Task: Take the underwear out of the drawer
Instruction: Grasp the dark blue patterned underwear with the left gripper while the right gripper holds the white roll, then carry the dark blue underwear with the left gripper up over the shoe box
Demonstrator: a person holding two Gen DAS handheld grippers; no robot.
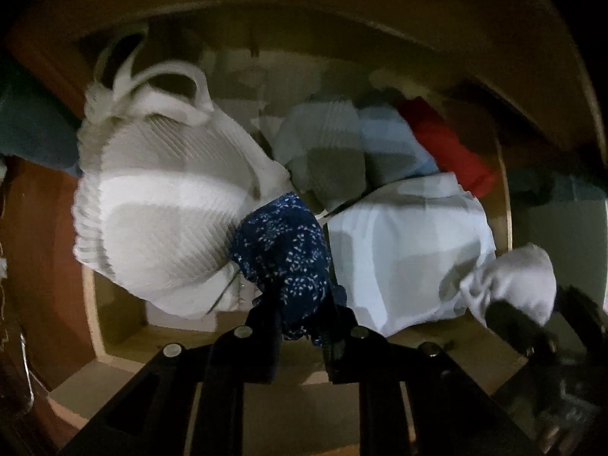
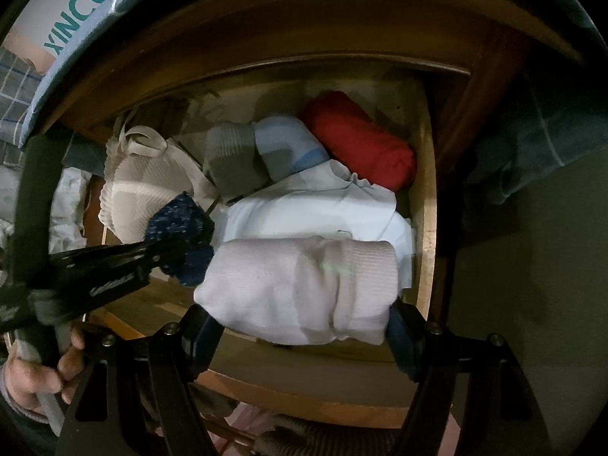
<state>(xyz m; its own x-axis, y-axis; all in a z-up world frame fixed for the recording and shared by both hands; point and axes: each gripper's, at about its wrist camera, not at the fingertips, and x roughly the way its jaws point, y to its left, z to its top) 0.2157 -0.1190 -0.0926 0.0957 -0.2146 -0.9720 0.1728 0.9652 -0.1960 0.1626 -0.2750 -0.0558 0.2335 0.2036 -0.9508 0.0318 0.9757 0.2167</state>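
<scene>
Reading XINCCI on box (image 2: pixel 76 11), grippers pinching rolled underwear

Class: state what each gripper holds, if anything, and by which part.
Left gripper: navy speckled garment, pinched at its near end. Right gripper: white rolled garment, clamped across its two ends.

Both views were dim and warm-toned, with strong fisheye bending and black corners, the white bundle (image 2: pixel 296 288) at lower centre catching most light while the drawer (image 1: pixel 505 197) rim and frame edges smeared into blocky blur.
</scene>
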